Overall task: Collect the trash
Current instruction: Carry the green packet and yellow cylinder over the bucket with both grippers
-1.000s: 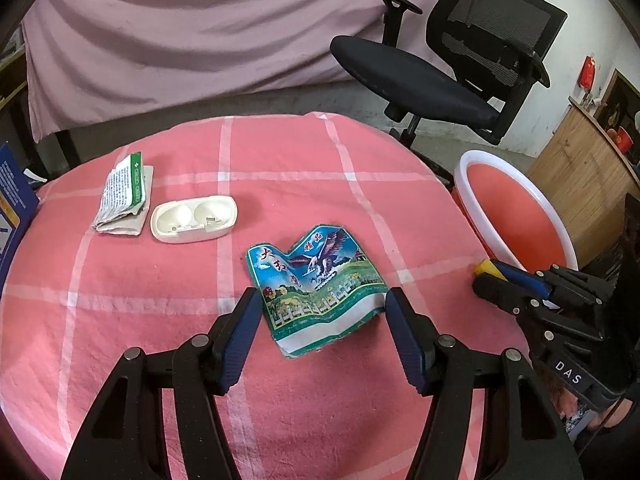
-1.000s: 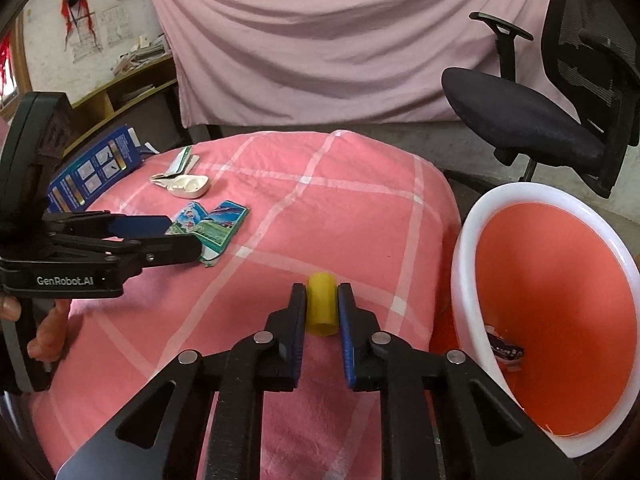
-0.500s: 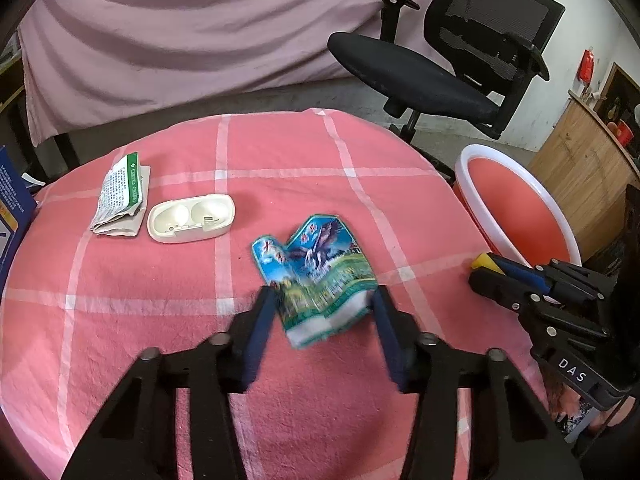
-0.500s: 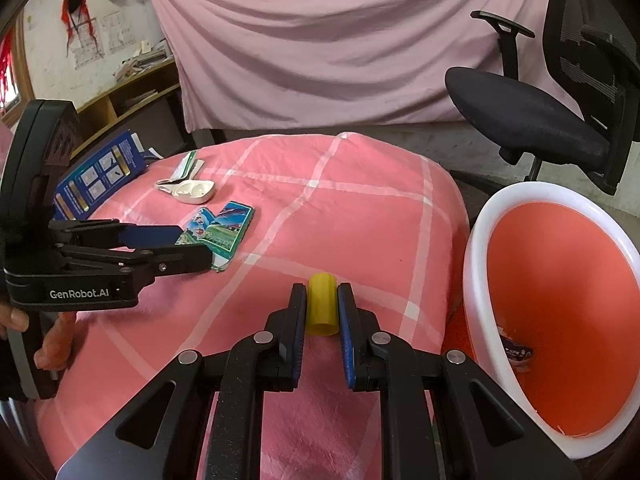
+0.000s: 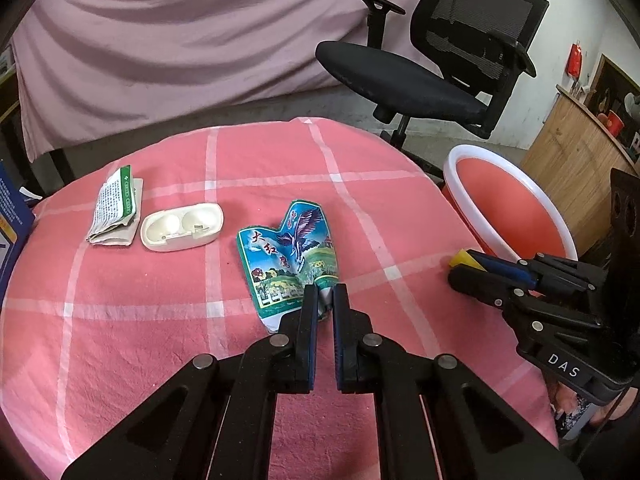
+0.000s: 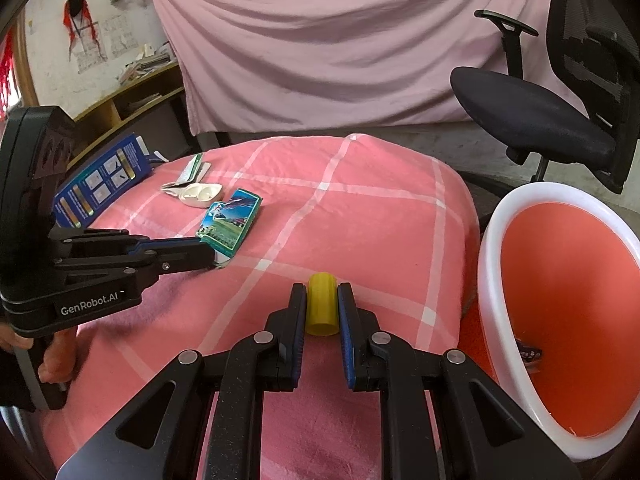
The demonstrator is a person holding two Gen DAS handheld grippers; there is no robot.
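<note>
A crumpled wrapper [image 5: 288,256] printed with a bird lies on the pink checked tablecloth [image 5: 160,340]. My left gripper [image 5: 325,292] is closing on its near end, and the pads pinch it. The right wrist view shows that gripper [image 6: 208,254] from the side, clamped on the wrapper [image 6: 232,220]. Nearer the table's right edge, my right gripper [image 6: 322,292] is shut on a small yellow cylinder [image 6: 322,304]. An orange bin with a white rim [image 6: 568,300] stands beside the table on the right, with a scrap at its bottom.
A white plastic case [image 5: 182,226] and a folded paper packet [image 5: 114,208] lie at the table's far left. A blue box [image 6: 100,180] leans at the left edge. A black office chair [image 5: 420,76] stands behind the bin [image 5: 476,149]. A hand grips the left tool's handle.
The left jaws went from wide open around the wrapper to pinched on its near end, crumpling it narrower. The right gripper kept still with the yellow cylinder.
</note>
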